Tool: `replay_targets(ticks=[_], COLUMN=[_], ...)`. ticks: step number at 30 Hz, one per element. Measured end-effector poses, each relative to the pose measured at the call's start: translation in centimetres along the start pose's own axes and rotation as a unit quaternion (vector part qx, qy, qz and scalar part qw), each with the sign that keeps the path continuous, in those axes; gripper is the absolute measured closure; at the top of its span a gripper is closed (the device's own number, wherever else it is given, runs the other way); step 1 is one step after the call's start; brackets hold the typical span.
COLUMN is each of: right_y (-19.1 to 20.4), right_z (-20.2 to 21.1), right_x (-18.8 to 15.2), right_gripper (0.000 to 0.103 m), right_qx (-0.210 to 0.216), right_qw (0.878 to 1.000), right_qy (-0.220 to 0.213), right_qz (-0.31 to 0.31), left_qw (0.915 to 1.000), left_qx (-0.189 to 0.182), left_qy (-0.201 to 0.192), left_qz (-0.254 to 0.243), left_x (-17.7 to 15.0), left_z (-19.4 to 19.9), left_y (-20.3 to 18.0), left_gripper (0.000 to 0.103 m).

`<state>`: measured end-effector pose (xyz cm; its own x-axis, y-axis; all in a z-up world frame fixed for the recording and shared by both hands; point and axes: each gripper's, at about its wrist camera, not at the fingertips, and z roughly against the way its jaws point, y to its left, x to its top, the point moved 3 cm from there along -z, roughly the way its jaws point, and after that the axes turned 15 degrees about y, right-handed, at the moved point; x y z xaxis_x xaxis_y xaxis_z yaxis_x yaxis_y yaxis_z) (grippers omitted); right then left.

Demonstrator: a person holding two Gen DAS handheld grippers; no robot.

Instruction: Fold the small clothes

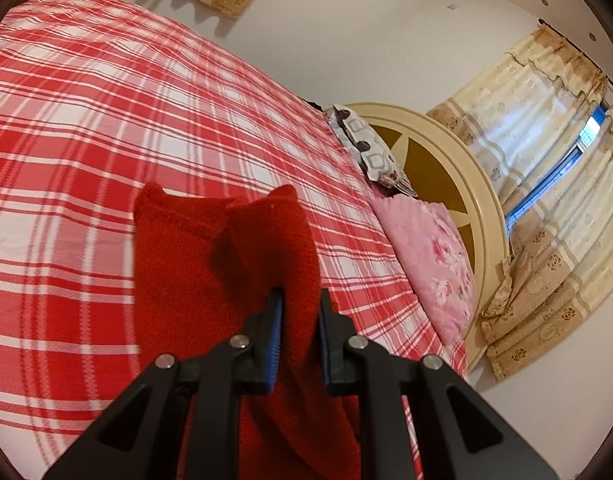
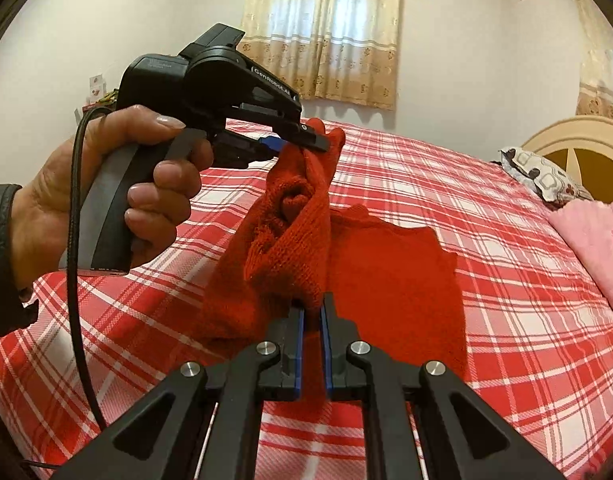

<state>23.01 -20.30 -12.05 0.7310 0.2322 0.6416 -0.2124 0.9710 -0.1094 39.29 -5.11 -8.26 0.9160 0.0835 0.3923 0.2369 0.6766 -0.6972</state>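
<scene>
White walls (image 2: 466, 60), beige patterned curtains (image 2: 322, 32), cream arched headboard (image 1: 458, 160), red plaid bedspread (image 1: 106, 120).

A bed (image 2: 506, 300) in red plaid; a red knit garment (image 2: 394, 280) partly lies on it; pillows (image 1: 426, 256) at its head.

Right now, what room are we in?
Most likely a bedroom: there is a big bed with a red checked cover, pillows against a headboard, and curtains on the window.

Each wrist view looks forward along its own claw, tilted down, close over the bed (image 1: 86, 120). Both share the red knit garment (image 2: 386, 264) and far headboard (image 1: 446, 152).
</scene>
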Motion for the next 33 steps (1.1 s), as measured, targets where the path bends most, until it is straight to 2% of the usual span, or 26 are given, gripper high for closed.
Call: replay_targets(ticks=[14,22,29,33], right_y=[-3.7,-5.6,-6.8,-7.4], right_z=[0.0,-0.8,-1.4,-1.8], right_x=[-1.8,-2.8,-3.4,-3.7], right_gripper=[0.097,0.097,0.097,0.097], right_qx=[0.009,0.035,0.050,0.067], right_qw=[0.999,0.996,0.993,0.989], right_qy=[0.021,0.048,0.057,0.066], right_qz=[-0.041,-0.073,-0.093,-0.110], left_qw=[0.9989,0.9963,0.9909,0.9883], left_qx=[0.010,0.034,0.075,0.086], left_qy=[0.036,0.060,0.073,0.079], left_qz=[-0.029,-0.050,-0.085,-0.099], left_x=[-0.3,-0.9,-1.4,-1.6], left_z=[-4.5,-7.5,-9.6,-10.4], left_y=[-3.2,-4.7,-5.9,-6.2], left_gripper=[0.087,0.087,0.087,0.087])
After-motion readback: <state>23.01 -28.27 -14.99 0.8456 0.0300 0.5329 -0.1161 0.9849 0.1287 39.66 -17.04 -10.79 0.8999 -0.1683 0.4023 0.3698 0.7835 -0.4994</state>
